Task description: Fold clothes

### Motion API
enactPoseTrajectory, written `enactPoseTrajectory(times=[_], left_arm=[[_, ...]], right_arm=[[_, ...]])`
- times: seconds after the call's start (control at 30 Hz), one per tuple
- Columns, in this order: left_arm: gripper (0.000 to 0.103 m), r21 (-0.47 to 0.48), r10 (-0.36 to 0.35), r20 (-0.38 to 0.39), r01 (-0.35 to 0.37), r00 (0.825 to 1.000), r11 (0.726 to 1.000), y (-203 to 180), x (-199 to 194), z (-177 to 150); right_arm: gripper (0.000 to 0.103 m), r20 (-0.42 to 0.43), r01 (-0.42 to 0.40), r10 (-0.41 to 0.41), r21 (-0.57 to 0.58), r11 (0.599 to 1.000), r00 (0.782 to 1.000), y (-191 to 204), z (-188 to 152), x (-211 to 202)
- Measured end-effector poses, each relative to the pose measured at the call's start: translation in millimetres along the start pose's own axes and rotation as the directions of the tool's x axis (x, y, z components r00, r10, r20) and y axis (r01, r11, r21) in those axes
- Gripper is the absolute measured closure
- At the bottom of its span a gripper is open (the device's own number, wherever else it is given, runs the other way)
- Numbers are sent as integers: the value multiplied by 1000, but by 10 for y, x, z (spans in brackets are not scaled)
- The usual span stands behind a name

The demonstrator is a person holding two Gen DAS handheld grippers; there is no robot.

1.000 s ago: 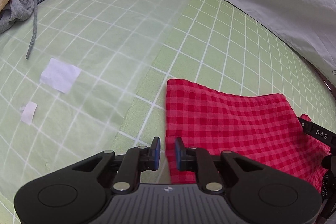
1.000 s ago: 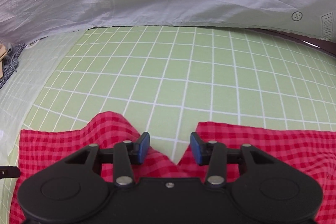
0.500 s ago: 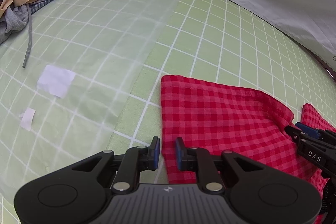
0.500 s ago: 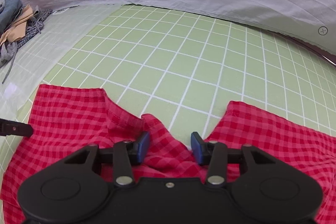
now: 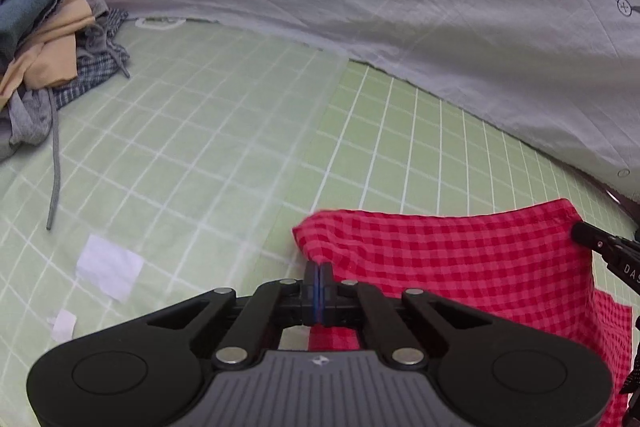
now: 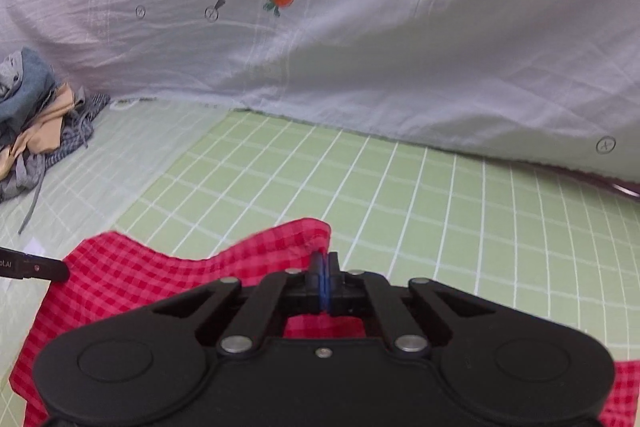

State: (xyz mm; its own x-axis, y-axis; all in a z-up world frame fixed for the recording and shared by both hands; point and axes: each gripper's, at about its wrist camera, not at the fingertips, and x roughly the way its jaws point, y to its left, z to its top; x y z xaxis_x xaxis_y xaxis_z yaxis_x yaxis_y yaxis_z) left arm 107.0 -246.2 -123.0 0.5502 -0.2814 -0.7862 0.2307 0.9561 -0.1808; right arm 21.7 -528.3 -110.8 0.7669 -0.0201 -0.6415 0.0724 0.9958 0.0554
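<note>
Two closed grippers are holding one red checked garment between them, and it is hanging lifted along its upper edge above the green gridded mat. In the left wrist view the cloth is filling the area from about three to five o'clock. The left gripper is pinching the cloth's left corner, its blue pads pressed flat together with fabric bunching out just above them. At three o'clock in that view the tip of the other tool is biting the far corner.

In the right wrist view the right gripper is likewise clamping a raised fold of the same cloth, jaws fully together, with the fabric sagging away toward eight o'clock.

Beyond the mat, a pale sheet printed with carrots is rising across twelve o'clock. A heap of other clothes is lying at ten o'clock in the left view, a grey cord trailing from it, and two white paper scraps are lying at eight o'clock.
</note>
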Motion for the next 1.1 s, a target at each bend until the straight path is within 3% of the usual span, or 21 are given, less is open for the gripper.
enactPoseTrajectory(times=[0.07, 0.13, 0.17, 0.2, 0.3, 0.37, 0.57, 0.73, 0.83, 1.1], left_arm=[[102, -18, 29, 69, -27, 997, 999, -45, 41, 187], [97, -34, 80, 101, -77, 992, 996, -83, 133, 337], [96, -31, 98, 96, -95, 991, 995, -90, 171, 371], [89, -29, 104, 84, -102, 991, 994, -82, 191, 382], [71, -28, 76, 34, -75, 997, 997, -25, 180, 233], [71, -13, 77, -8, -77, 997, 997, -7, 167, 67], [69, -30, 69, -188, -76, 980, 997, 129, 60, -548], [65, -46, 25, -258, -38, 966, 998, 116, -129, -905], [64, -12, 28, -283, -33, 959, 999, 56, -193, -1042], [60, 15, 22, -324, -19, 946, 1000, 6, -324, -1317]], right_arm=[[101, 52, 9, -9, 14, 1000, 999, -58, 144, 67], [90, 64, 58, -58, 2, 998, 996, -74, 242, 158], [74, 52, 95, -95, -1, 996, 994, -81, 270, 181], [60, 49, 117, -117, 12, 993, 992, -106, 264, 166], [50, 24, 157, -159, 75, 985, 987, -242, 126, 59], [46, -10, 198, -198, 106, 974, 980, -359, -62, -35], [39, -194, 352, -319, 174, 920, 928, -652, -897, -398], [27, -257, 436, -381, 212, 875, 888, -688, -1316, -742], [23, -275, 454, -388, 240, 858, 879, -683, -1440, -900], [19, -293, 436, -368, 214, 874, 883, -458, -1729, -1243]])
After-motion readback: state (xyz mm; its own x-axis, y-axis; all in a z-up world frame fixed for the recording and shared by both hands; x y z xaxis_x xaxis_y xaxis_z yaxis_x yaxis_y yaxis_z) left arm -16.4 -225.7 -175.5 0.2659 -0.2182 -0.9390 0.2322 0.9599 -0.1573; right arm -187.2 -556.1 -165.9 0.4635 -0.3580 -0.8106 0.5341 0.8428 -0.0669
